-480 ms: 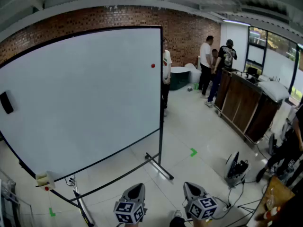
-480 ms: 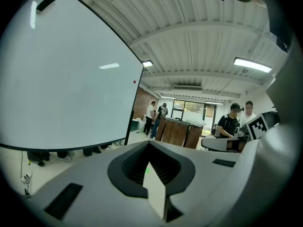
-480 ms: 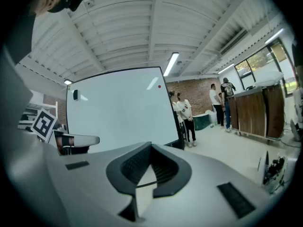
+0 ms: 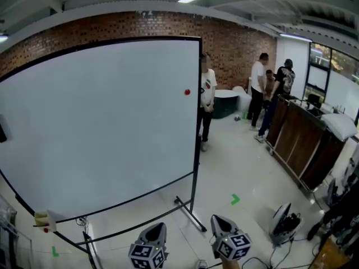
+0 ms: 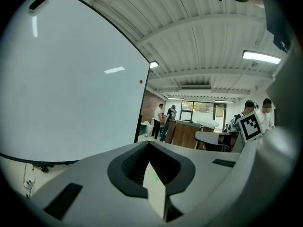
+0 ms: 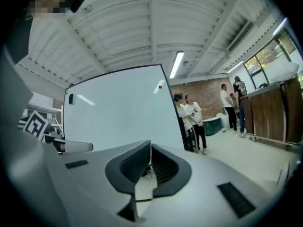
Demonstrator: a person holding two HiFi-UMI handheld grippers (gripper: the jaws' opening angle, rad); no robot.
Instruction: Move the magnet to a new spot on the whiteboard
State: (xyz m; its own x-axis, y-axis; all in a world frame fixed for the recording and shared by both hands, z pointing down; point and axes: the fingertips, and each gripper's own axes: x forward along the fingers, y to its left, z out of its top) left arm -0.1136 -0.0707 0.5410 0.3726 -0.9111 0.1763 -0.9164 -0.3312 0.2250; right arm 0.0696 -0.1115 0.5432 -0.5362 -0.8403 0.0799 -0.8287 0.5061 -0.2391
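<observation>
A small red magnet (image 4: 187, 92) sticks near the upper right corner of the big whiteboard (image 4: 101, 128). It also shows as a red dot (image 5: 141, 82) in the left gripper view and as a dot (image 6: 160, 86) in the right gripper view. My left gripper (image 4: 151, 250) and right gripper (image 4: 227, 241) hang low at the bottom of the head view, far from the board. Both point toward the board. The left gripper's (image 5: 147, 146) jaws are shut with nothing between them. The right gripper's (image 6: 150, 146) jaws are likewise shut and hold nothing.
A black eraser (image 4: 1, 130) sits at the board's left edge, with a yellow item (image 4: 42, 219) on the lower left tray. The board's stand foot (image 4: 189, 213) juts onto the floor. Several people (image 4: 259, 88) stand beyond by a wooden counter (image 4: 305, 144). A fan (image 4: 283, 223) is at right.
The head view has shifted, so the board sits further right and lower in frame. Both grippers show slightly lower. The magnet keeps its place on the board.
</observation>
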